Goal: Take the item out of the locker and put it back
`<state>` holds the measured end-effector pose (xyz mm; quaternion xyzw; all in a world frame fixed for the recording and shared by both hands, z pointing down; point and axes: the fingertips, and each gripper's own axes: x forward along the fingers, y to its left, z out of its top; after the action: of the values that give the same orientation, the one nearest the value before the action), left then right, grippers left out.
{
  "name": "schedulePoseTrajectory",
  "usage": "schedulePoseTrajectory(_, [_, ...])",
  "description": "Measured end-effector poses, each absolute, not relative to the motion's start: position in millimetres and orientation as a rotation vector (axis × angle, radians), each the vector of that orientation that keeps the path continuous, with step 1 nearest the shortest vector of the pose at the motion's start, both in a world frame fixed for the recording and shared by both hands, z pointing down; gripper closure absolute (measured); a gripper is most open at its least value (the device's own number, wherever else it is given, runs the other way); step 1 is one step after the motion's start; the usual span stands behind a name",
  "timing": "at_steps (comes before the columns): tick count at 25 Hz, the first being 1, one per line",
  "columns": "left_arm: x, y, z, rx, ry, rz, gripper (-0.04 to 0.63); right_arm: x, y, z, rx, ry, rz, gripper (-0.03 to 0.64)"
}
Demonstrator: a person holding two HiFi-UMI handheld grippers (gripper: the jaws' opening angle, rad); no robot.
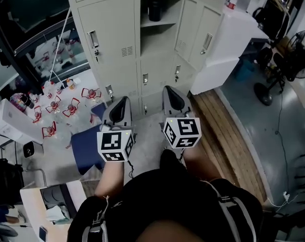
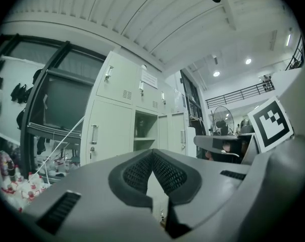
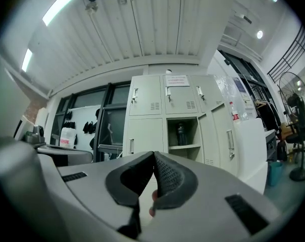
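Bottle [image 1: 154,9] inside locker [image 1: 157,42], well ahead of left gripper [image 1: 122,102] and right gripper [image 1: 170,91], jaws together

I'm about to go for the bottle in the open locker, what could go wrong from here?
Both the left gripper and the right gripper are shut and empty; reaching in like that could knock the dark bottle over. The open door stands just right of the compartment, so the right gripper may clip it.
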<state>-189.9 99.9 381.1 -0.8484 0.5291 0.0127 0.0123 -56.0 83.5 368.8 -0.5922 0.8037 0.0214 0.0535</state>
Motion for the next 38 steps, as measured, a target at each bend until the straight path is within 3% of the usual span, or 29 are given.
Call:
schedulePoseTrajectory(25, [-67,-230,339,-2.478,1.832,-0.029,0.583,54,-269,335,-1.567,2.546,-0.024,0.6])
schedulePoseTrajectory(38, [-58,-311,341,-2.476,1.848,-0.044,0.583,57,-352,331,-1.535,2.58,-0.011,0.6])
